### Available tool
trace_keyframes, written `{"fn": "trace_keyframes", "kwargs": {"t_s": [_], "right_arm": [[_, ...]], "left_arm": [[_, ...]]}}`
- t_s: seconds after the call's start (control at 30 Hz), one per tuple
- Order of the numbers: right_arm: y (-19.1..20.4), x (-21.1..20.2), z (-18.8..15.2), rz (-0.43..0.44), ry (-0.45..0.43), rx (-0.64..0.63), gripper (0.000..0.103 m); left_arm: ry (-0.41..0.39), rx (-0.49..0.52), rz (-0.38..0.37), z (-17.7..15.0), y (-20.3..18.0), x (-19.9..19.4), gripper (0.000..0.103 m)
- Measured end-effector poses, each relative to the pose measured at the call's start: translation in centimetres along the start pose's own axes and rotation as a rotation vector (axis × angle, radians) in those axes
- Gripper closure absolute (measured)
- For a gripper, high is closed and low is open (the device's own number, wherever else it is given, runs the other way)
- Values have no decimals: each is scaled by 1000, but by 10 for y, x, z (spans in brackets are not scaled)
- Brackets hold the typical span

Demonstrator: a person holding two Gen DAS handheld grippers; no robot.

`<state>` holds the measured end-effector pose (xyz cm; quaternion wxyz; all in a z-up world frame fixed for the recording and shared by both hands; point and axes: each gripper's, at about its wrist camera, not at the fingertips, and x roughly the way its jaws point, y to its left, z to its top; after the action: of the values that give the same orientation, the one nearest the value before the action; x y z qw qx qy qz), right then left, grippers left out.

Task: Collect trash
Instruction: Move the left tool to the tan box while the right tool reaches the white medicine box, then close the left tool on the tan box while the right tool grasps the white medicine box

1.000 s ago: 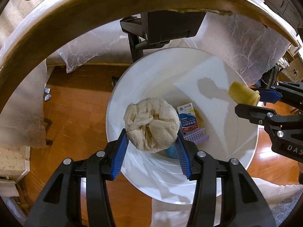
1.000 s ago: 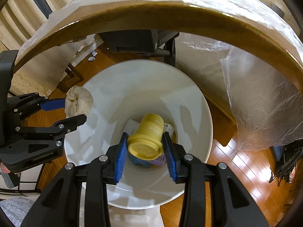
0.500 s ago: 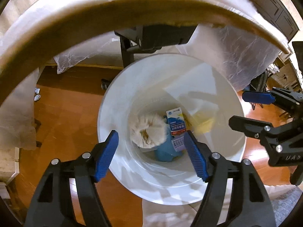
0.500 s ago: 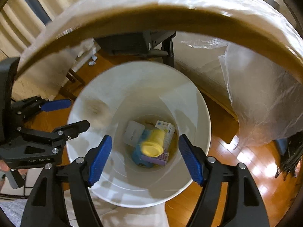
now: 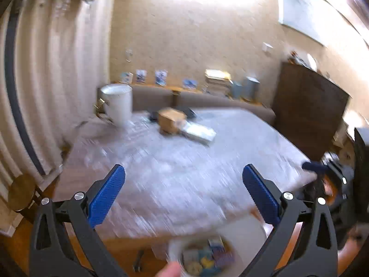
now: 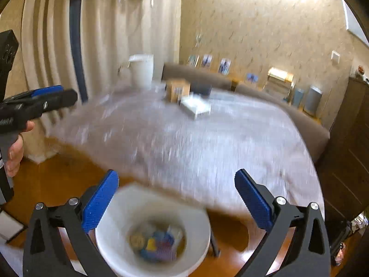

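Observation:
The white trash bin (image 6: pixel 110 249) stands on the wood floor below the table's near edge, with several pieces of trash blurred at its bottom; it also shows low in the left wrist view (image 5: pixel 242 235). My left gripper (image 5: pixel 182 196) is open and empty, raised above the table edge. My right gripper (image 6: pixel 175 198) is open and empty, above the bin. The left gripper also shows at the left of the right wrist view (image 6: pixel 50 97). Both views are motion-blurred.
A plastic-covered table (image 5: pixel 184 161) fills the middle. On its far side stand a cardboard box (image 5: pixel 171 118), a flat white box (image 5: pixel 200 133) and a white bucket (image 5: pixel 118 103). A sofa (image 6: pixel 265 97), a dark cabinet (image 5: pixel 309 115) and curtains (image 5: pixel 53 69) surround it.
Both grippers let go of the paper wad and the yellow cup, which fell into the bin. Both have since swung up from the bin to face the table.

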<state>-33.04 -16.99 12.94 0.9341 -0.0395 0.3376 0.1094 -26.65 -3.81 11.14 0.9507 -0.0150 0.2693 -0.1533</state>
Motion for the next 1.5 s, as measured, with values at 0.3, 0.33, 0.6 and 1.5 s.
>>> {"fn": "trace_keyframes", "kwargs": {"t_s": [0.3,0.33,0.6,1.5], "right_arm": [[-4,99,62,-63,81,29,4],[-6,113,68,-61,90,33,4],[-24,203,94,-33,184,18,4],[-48,278,116,120,285,-15,51]], "left_arm": [[168,-1,-31,56,42,97,1],[187,-2,-32,60,43,111,1],[280,18,-19,83,33,209,1],[407,-15,-19,76,31,324,21]]}}
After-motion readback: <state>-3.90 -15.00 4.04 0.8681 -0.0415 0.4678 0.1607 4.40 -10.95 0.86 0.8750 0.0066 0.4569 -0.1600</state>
